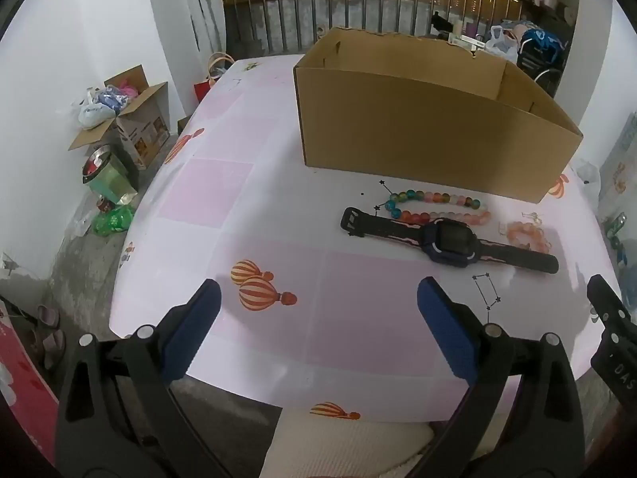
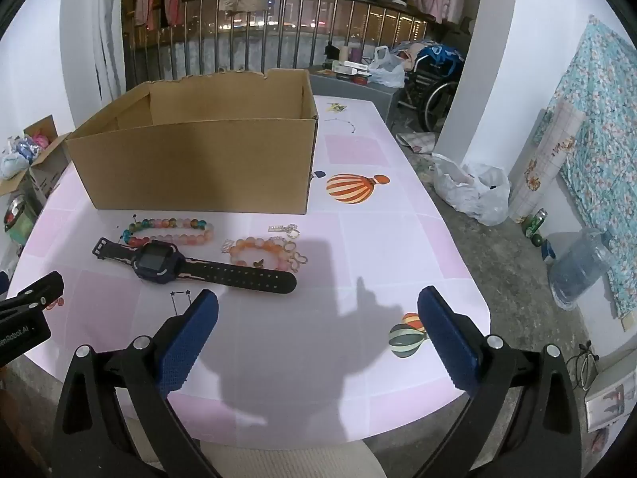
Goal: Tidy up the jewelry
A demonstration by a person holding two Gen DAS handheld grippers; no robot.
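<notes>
Both grippers, left gripper point(image 1: 318, 302) and right gripper point(image 2: 318, 310), gape wide, empty, over bare tablecloth point(image 2: 358, 378) nearer the table edge than the watch point(image 2: 195, 265); cardboard box point(image 2: 199, 167) stands beyond it.

In the right wrist view, the body of the left claw point(image 2: 28, 310) at nine o'clock carries white lettering cut by the frame edge; the part that shows reads "enRobot.AI". In the left wrist view, the body of the right claw point(image 1: 613, 318) at four o'clock bears the pale letters "DAS", running sideways along its side. The printing on the open carton point(image 1: 137, 127) on the floor at ten o'clock is too small to read.
</notes>
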